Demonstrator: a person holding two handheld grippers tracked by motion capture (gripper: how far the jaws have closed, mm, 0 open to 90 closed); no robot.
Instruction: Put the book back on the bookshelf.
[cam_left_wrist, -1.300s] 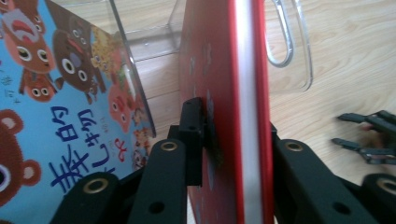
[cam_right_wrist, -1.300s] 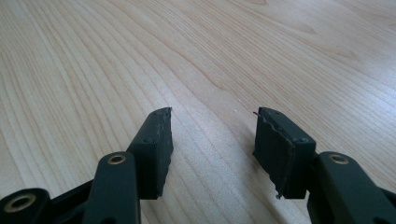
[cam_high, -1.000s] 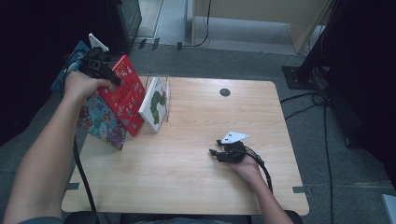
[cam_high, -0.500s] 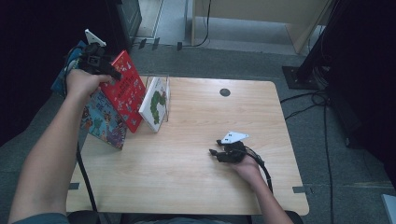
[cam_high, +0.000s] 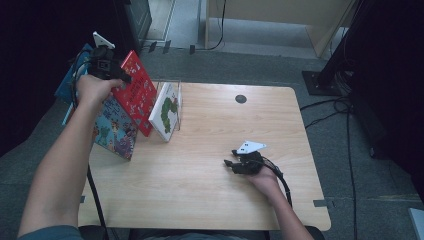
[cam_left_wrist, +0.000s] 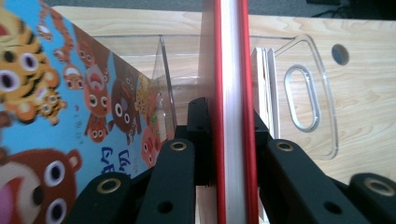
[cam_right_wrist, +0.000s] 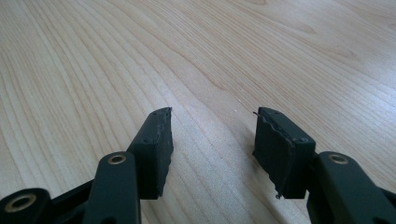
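Observation:
My left gripper (cam_high: 120, 80) is shut on the top edge of a red book (cam_high: 136, 95), held tilted above the table's left side. In the left gripper view its black jaws clamp the red book (cam_left_wrist: 231, 70) edge-on, with my left gripper (cam_left_wrist: 231, 140) pointing down at a clear plastic book rack (cam_left_wrist: 303, 98). A blue animal picture book (cam_high: 116, 130) leans at the left; the same blue book (cam_left_wrist: 70, 107) stands beside the red one. A white book (cam_high: 167, 111) stands in the rack (cam_high: 177, 87). My right gripper (cam_high: 230, 165) rests open on the table (cam_high: 200, 200), nothing between its jaws (cam_right_wrist: 212, 140).
A round cable hole (cam_high: 240, 99) sits near the table's far edge. Cables (cam_high: 345, 105) and a dark stand base (cam_high: 320, 80) lie on the floor to the right. Bare wood (cam_right_wrist: 140, 46) spreads ahead of my right gripper.
My left hand has lifted the red book slightly up and back, away from the rack. The right hand has kept still.

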